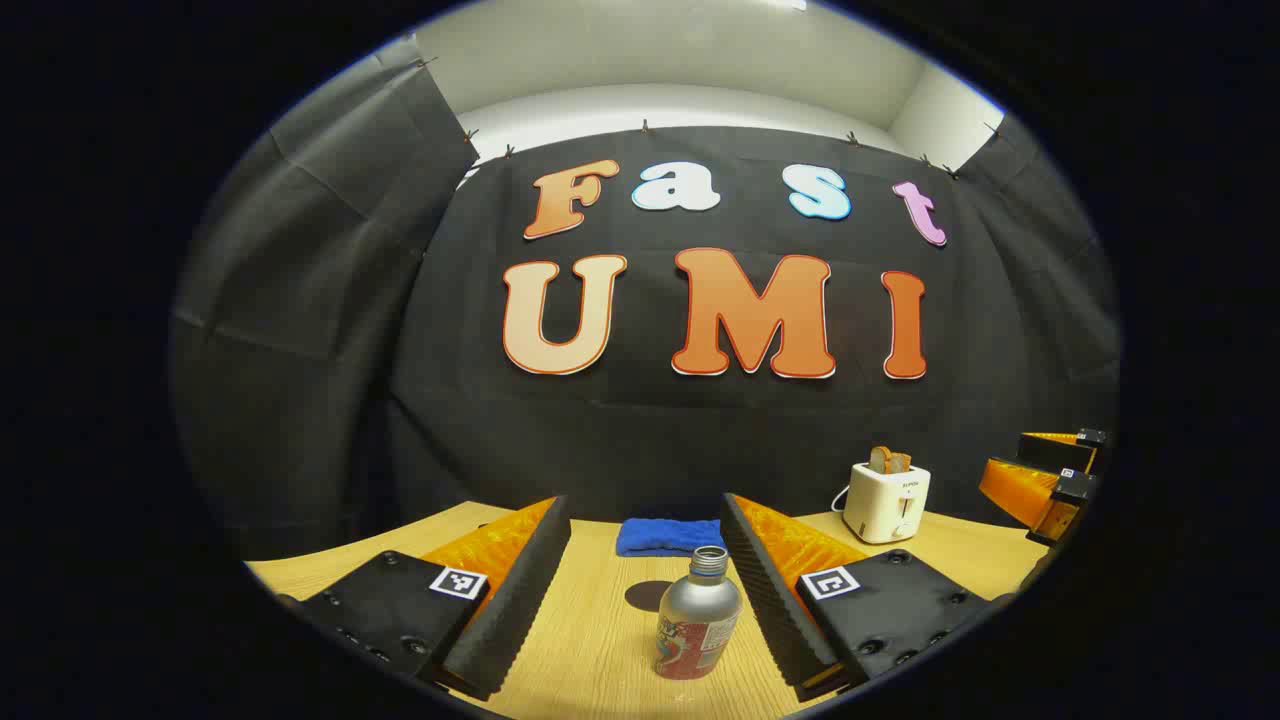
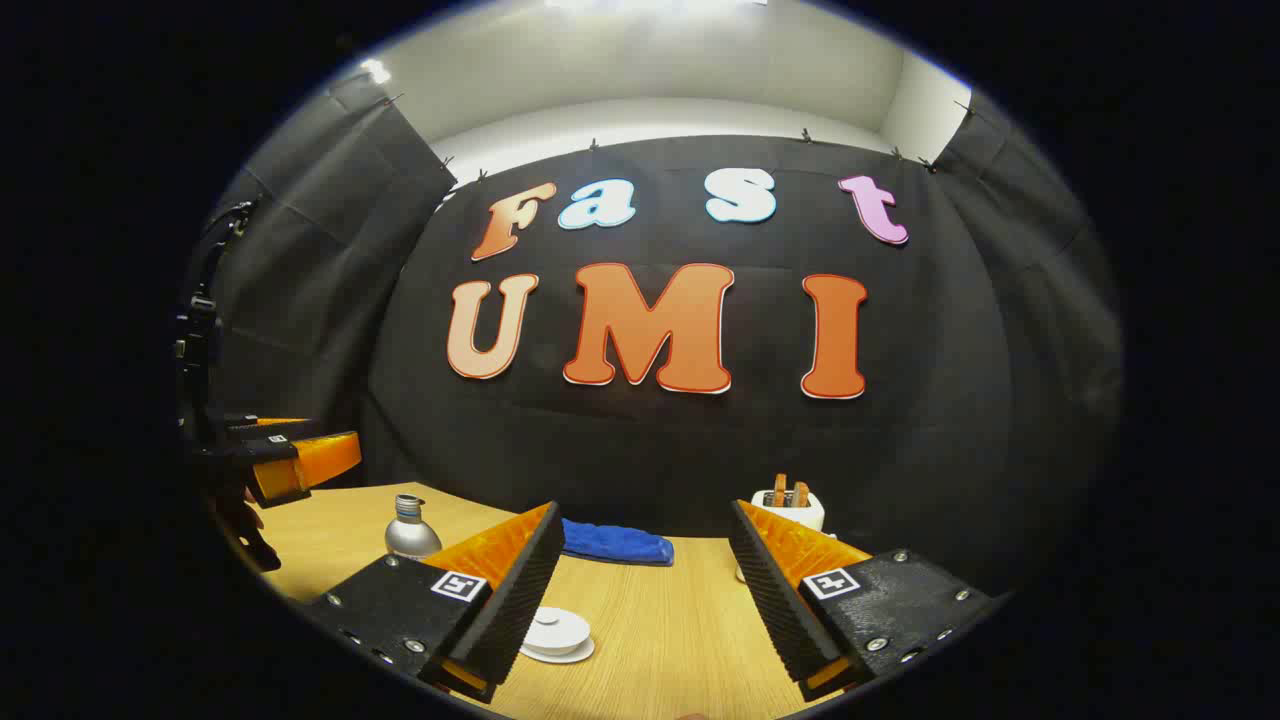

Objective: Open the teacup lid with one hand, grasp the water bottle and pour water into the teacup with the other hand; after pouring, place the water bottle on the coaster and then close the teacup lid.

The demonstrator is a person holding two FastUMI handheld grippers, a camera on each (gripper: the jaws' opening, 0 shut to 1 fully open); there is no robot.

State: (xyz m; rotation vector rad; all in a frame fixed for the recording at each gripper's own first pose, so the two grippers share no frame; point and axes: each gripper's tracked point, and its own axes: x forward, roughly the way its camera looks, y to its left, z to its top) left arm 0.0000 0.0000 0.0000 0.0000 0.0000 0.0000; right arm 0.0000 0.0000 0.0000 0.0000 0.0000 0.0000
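Observation:
A silver water bottle (image 1: 698,620) with a red label and an uncapped neck stands on the wooden table (image 1: 590,640). It sits between the fingers of my open left gripper (image 1: 645,510), nearer the right finger and apart from both. In the right gripper view the bottle (image 2: 410,530) stands at the left, below the left gripper (image 2: 300,460). My right gripper (image 2: 644,510) is open over the table. The white teacup with its lid (image 2: 557,632) sits low beside that gripper's left finger, which hides part of it. The right gripper (image 1: 1040,480) shows at the far right of the left gripper view.
A blue cloth (image 1: 668,536) lies at the back of the table by the wall. A white toaster (image 1: 886,500) holding toast stands at the back right. A dark round patch (image 1: 650,595) lies just behind the bottle.

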